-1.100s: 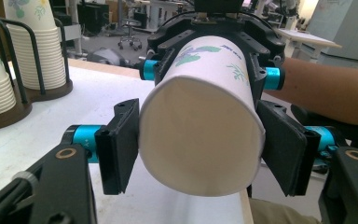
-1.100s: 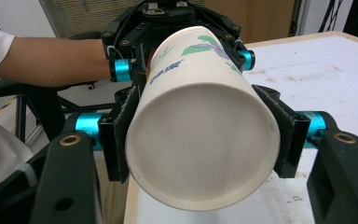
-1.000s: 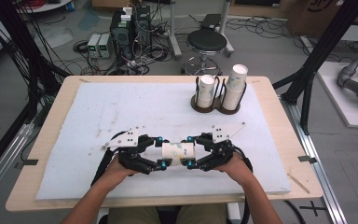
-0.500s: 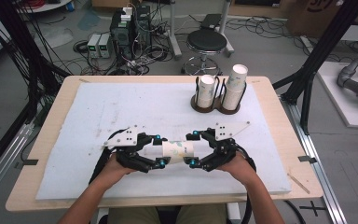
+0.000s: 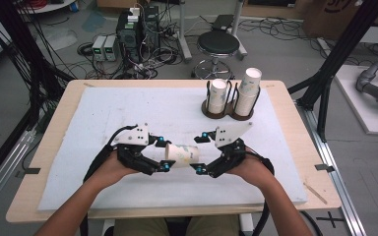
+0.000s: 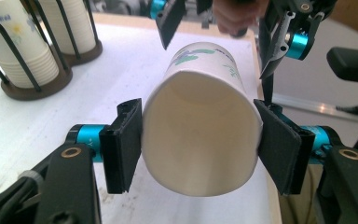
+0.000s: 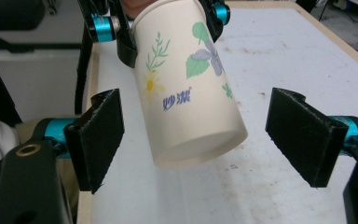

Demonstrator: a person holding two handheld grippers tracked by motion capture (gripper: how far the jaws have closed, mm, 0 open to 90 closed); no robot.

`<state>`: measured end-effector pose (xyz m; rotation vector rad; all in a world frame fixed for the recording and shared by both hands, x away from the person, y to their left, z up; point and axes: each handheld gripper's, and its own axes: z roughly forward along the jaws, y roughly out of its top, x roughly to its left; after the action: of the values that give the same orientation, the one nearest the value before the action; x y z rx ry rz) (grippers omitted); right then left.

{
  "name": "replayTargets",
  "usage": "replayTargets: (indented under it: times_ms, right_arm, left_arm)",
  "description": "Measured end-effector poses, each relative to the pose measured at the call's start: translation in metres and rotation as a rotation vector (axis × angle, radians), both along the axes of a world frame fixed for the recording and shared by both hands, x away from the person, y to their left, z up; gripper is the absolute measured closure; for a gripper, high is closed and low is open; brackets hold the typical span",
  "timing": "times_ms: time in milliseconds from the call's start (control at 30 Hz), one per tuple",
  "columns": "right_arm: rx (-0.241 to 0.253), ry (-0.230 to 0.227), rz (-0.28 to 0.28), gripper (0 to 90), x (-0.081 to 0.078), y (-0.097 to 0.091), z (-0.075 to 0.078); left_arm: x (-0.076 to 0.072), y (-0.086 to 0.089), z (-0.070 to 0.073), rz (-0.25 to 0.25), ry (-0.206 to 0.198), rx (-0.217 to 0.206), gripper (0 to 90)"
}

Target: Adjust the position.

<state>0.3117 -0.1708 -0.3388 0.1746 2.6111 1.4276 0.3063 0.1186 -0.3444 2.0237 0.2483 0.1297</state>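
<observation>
Nearest the person's edge of the worktop (image 5: 54, 162), two forearms come in and each hand carries a set of tongs above the white mat (image 5: 128, 113), which covers most of the wooden top and leaves a bare wood margin on all sides.

The left tongs (image 5: 166, 156) are clamped on the rim end of a paper cup (image 5: 182, 154); in the left gripper view the two black pads press against opposite sides of the cup's open mouth (image 6: 198, 140), squeezing it slightly oval, and the jaws have just been closing onto it. The cup lies on its side in the air, lifted clear of the mat, its mouth toward the left hand and its base toward the right.

The right tongs (image 5: 200, 153) stand wide apart. In the right gripper view the cup's printed wall and base (image 7: 191, 107) hang between the pads (image 7: 303, 135) with a clear gap on each side, so nothing there touches the cup.

Open mat stretches to the left and ahead of the hands, and a strip of it lies between them and the near edge.

Farther off, near the far right edge of the mat, a dark wire cup holder (image 5: 229, 105) carries two upright stacks of paper cups (image 5: 248, 91), well apart from the held cup.
</observation>
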Motion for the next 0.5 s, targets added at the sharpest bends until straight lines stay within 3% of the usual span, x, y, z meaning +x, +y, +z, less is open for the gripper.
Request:
replayTargets:
  times_ms: [67,100,200,500]
  right_arm:
    - [-0.058,-0.023,0.008,19.9,0.002,0.007,0.005]
    - [-0.058,-0.023,0.008,19.9,0.002,0.007,0.005]
    - [-0.126,-0.042,0.022,19.9,0.002,0.015,0.009]
    - [-0.239,-0.065,0.059,19.9,0.005,0.03,0.015]
  left_arm:
    - [0.001,-0.001,0.004,0.003,0.008,0.026,36.4]
    - [0.001,-0.001,0.004,0.003,0.008,0.026,36.4]
    - [0.003,-0.003,0.008,-0.002,0.014,0.065,36.4]
    - [0.006,-0.008,0.019,-0.021,0.014,0.14,36.3]
